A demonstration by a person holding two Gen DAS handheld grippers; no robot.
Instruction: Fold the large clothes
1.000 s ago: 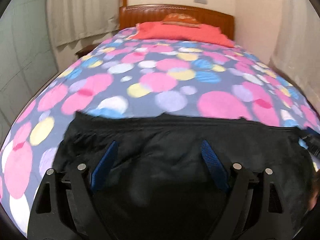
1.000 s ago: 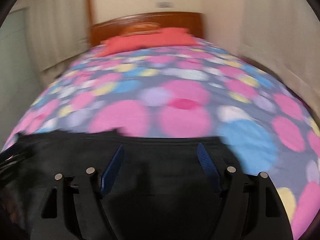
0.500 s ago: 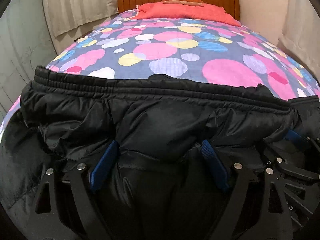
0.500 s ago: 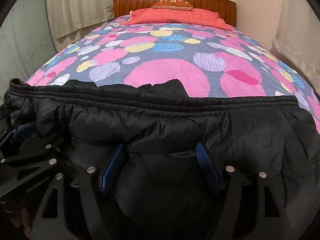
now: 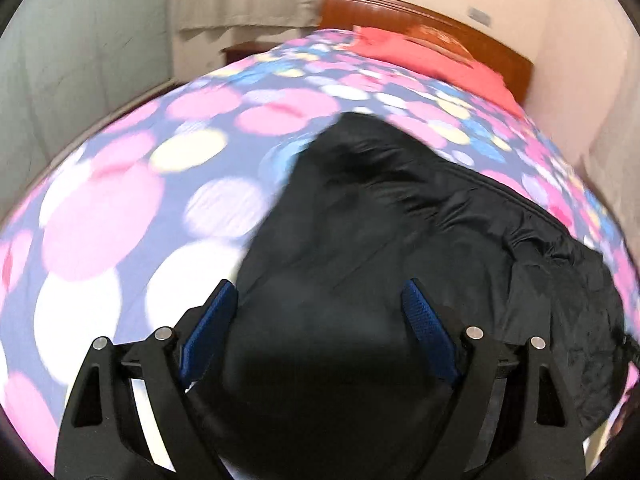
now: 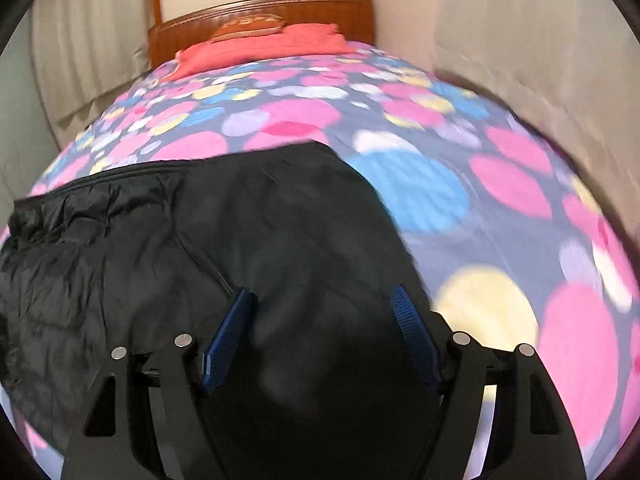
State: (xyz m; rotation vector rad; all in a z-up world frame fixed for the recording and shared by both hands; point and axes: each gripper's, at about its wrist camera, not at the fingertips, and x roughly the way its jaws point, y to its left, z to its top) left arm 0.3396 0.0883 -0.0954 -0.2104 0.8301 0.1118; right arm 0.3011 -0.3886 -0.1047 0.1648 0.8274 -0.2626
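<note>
A large black padded garment (image 5: 380, 240) lies flat on the bed with the spotted cover (image 5: 120, 220). It also fills the left and middle of the right wrist view (image 6: 240, 240). My left gripper (image 5: 320, 304) is open and hovers over the garment's left part, near its left edge. My right gripper (image 6: 324, 308) is open over the garment's right part, near its right edge. Neither gripper holds any cloth. The near edge of the garment is hidden under the grippers.
The bed cover (image 6: 500, 200) spreads beyond the garment to the far end. A red pillow (image 6: 264, 46) and a wooden headboard (image 6: 260, 10) stand at the far end. Curtains (image 6: 80, 40) hang on the left and a wall (image 6: 540, 60) runs along the right.
Half a second ago the garment's elastic hem stood bunched up in front of both grippers, which were close together. Now the garment lies flat and the grippers have moved apart toward its sides.
</note>
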